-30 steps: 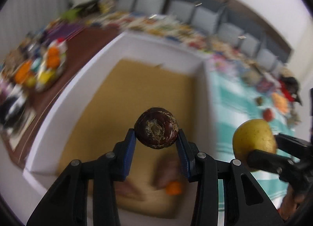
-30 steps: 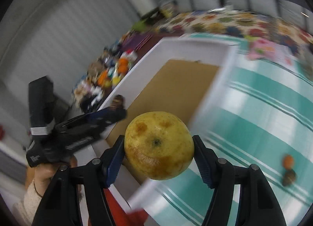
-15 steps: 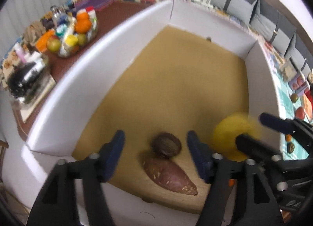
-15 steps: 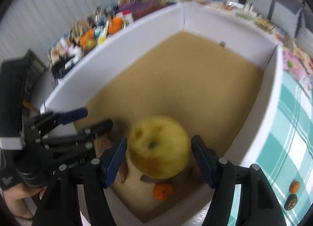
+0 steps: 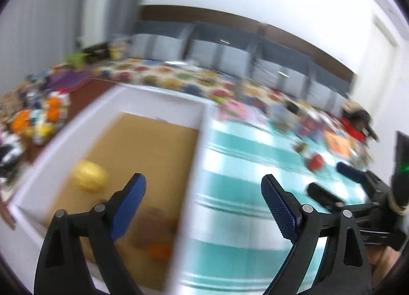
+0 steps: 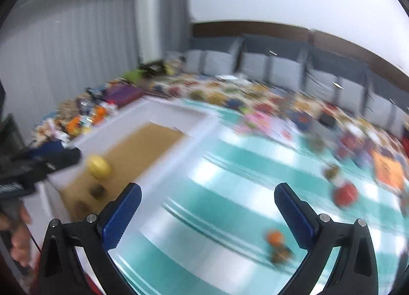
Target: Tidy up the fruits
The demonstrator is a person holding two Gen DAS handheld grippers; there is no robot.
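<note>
Left wrist view: left claw [image 5: 203, 205] and right claw [image 6: 207, 212] are both opening wide and empty, having released the yellow fruit [image 5: 89, 175] and brown fruit [image 5: 150, 226], now lying inside the white box [image 5: 163, 98]; no writing is readable through blur.

1. One white box [image 5: 163, 95] with a brown floor.
2. One yellow fruit [image 5: 88, 176] in the box.
3. One small orange fruit [image 5: 159, 251] in the box; beside it a brownish blur, too smeared to count.
4. One red fruit [image 6: 345, 194] on the striped cloth [image 6: 230, 180].
5. One small orange fruit [image 6: 274, 236] on the cloth, with one dark fruit [image 6: 280, 255] beside it.
6. Two claws: left claw [image 5: 203, 205], right claw [image 6: 207, 215].
</note>
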